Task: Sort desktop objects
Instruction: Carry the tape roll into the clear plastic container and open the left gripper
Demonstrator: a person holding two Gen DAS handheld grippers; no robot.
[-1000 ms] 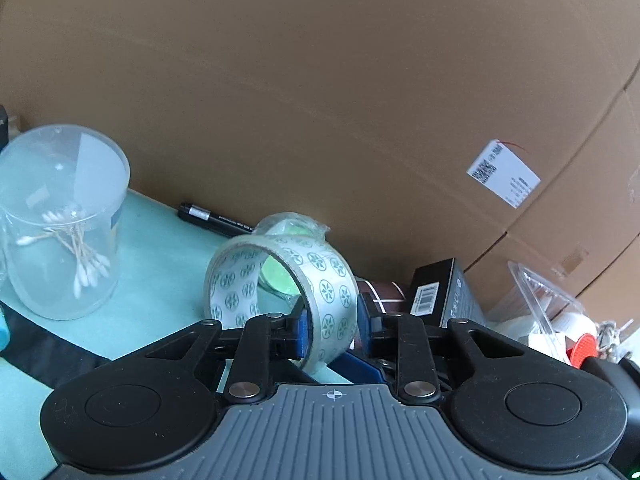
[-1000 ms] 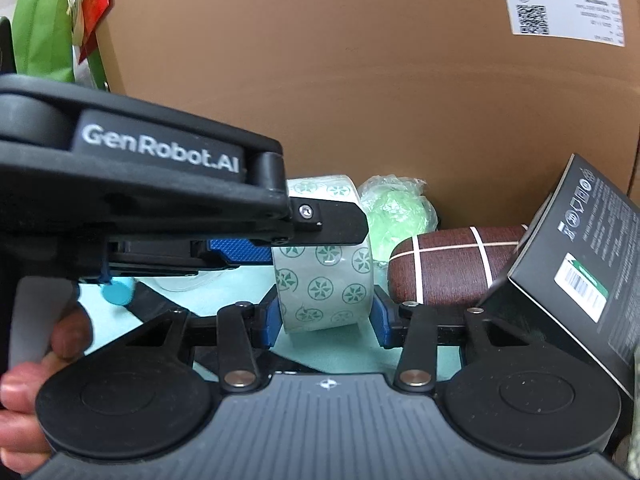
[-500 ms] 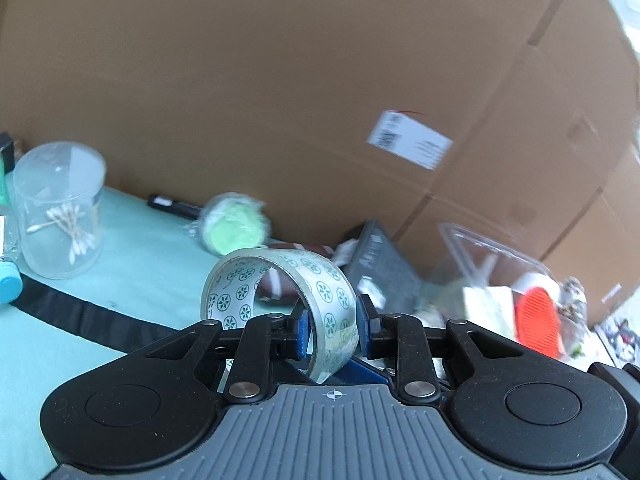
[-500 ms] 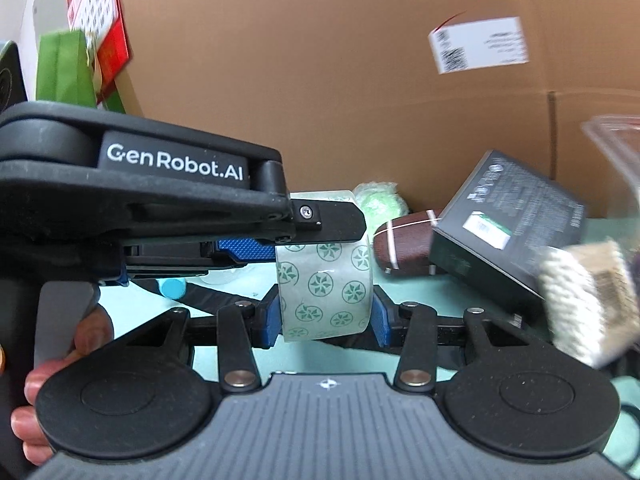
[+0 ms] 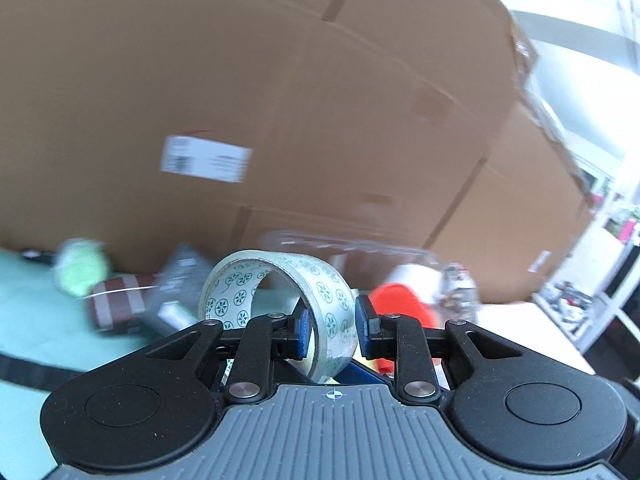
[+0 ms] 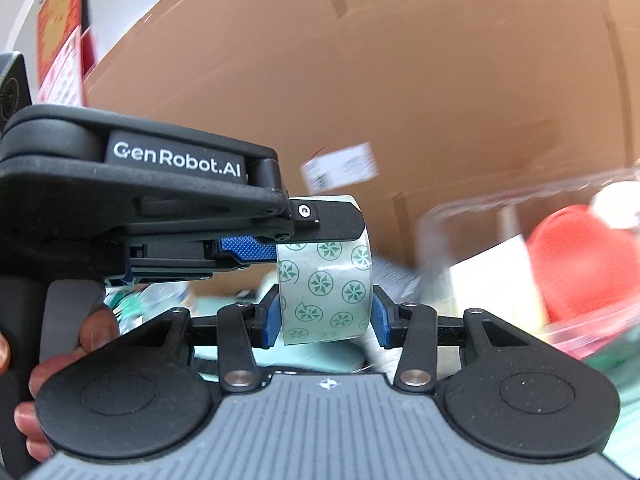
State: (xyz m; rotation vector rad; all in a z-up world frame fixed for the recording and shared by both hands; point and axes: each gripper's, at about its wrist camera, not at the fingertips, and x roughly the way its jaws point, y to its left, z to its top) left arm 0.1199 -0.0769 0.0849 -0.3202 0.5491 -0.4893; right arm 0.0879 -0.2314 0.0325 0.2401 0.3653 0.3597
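A roll of clear tape (image 5: 280, 304) printed with green pinwheels is held in the air by both grippers. My left gripper (image 5: 330, 330) is shut on one side of the ring, one finger inside it. In the right wrist view the tape roll (image 6: 326, 284) stands upright between the blue pads of my right gripper (image 6: 325, 318), which is shut on its width. The left gripper (image 6: 256, 220) reaches in from the left and clamps the roll's top.
A big cardboard box (image 5: 320, 120) fills the background. A clear plastic container (image 6: 540, 256) with a red object (image 6: 580, 260) is at the right. A brown striped case (image 5: 118, 306), a green ball (image 5: 82, 266) and a dark box (image 5: 180, 280) lie on the teal mat (image 5: 40, 320).
Both grippers carried the tape roll up and to the right. The cotton-swab jar has left the left view. The clear container with the red object has come much closer.
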